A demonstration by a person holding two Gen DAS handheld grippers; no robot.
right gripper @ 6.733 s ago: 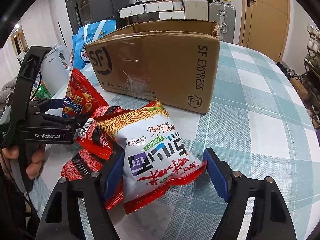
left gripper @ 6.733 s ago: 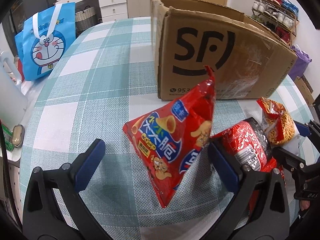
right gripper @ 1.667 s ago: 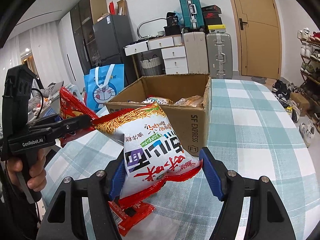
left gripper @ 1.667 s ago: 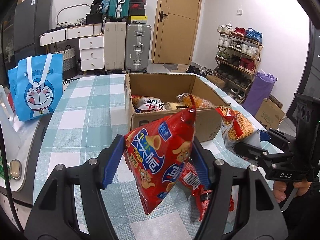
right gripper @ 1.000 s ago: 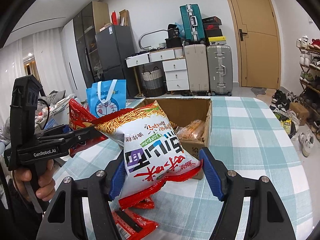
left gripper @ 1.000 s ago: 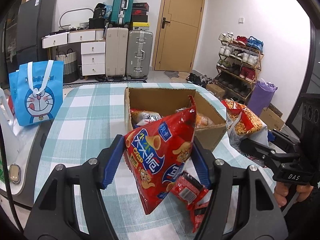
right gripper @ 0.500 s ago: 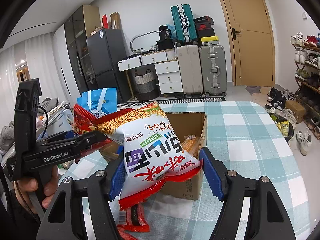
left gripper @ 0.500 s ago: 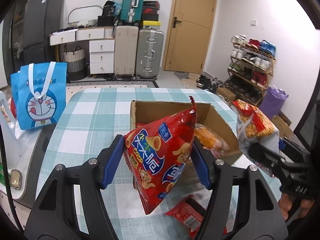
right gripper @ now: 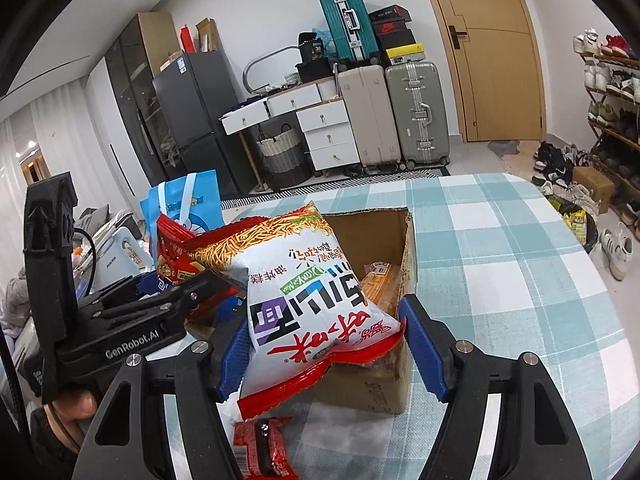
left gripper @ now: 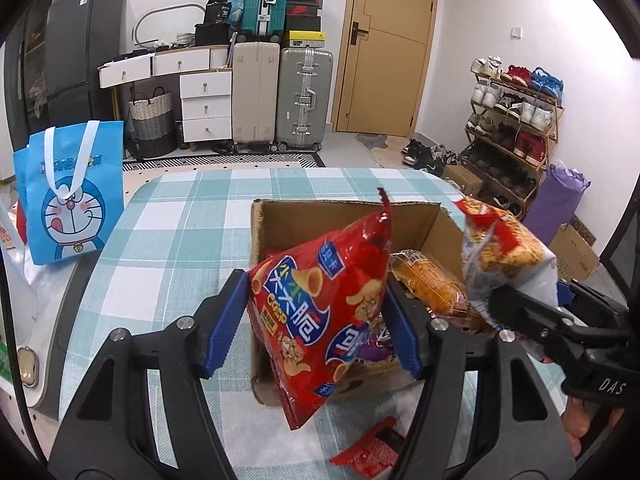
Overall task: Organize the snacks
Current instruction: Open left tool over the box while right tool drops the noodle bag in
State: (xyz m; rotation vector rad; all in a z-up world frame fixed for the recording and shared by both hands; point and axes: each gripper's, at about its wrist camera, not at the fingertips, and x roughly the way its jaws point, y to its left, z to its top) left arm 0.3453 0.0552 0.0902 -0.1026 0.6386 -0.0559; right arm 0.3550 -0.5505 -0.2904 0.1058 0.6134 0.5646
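My left gripper (left gripper: 314,322) is shut on a red crisp bag (left gripper: 320,312) and holds it in the air over the near edge of the open cardboard box (left gripper: 340,210). My right gripper (right gripper: 332,346) is shut on a white and red noodle snack bag (right gripper: 308,292), held above the same cardboard box (right gripper: 376,232). In the left wrist view that noodle bag (left gripper: 500,248) hangs at the right, over the box. An orange packet (left gripper: 428,284) lies inside the box. Small red packets (left gripper: 372,450) (right gripper: 260,446) lie on the checked tablecloth in front of the box.
A blue cartoon tote bag (left gripper: 68,192) stands at the table's left edge. The teal checked table (right gripper: 520,280) stretches to the right of the box. Suitcases (left gripper: 280,96), drawers and a shoe rack (left gripper: 516,120) stand across the room.
Both grippers have carried their bags forward, so the box now lies right under them and its inside shows more. The grips have not changed.
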